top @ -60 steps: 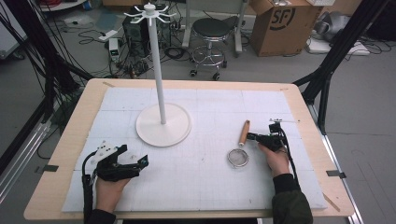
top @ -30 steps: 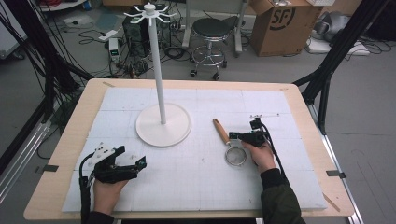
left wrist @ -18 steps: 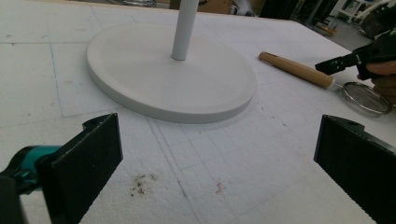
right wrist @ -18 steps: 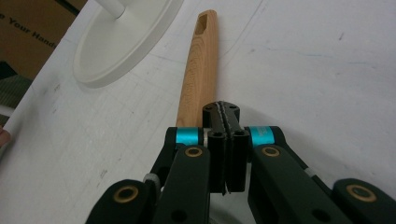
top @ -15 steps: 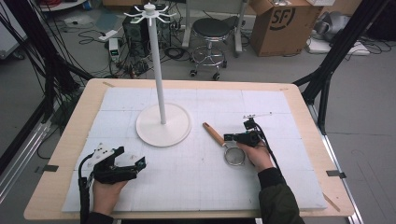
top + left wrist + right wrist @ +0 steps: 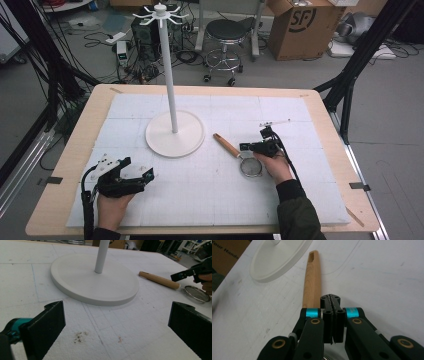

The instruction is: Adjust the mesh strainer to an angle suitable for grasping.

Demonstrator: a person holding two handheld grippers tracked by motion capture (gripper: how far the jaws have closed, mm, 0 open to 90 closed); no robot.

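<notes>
Beside the white round-based hanging stand [image 6: 174, 134], your right tongs [image 6: 243, 147] were clenched at the neck of the wooden-handled wire-mesh strainer [image 6: 239, 156]; what they pinched was hidden. Such a thin hold could have let the strainer swing or slip. Your left tongs [image 6: 149, 174] stood released.

The strainer [image 6: 244, 159] now lies closer to the white stand's base [image 6: 175, 134], its wooden handle [image 6: 227, 145] swung round toward it. The right gripper [image 6: 246, 147], clamped at the handle's neck, sits further left than before.

Black grippers [image 6: 246, 146] with teal bands and brass screws; dark sleeve [image 6: 299, 212] on right arm
</notes>
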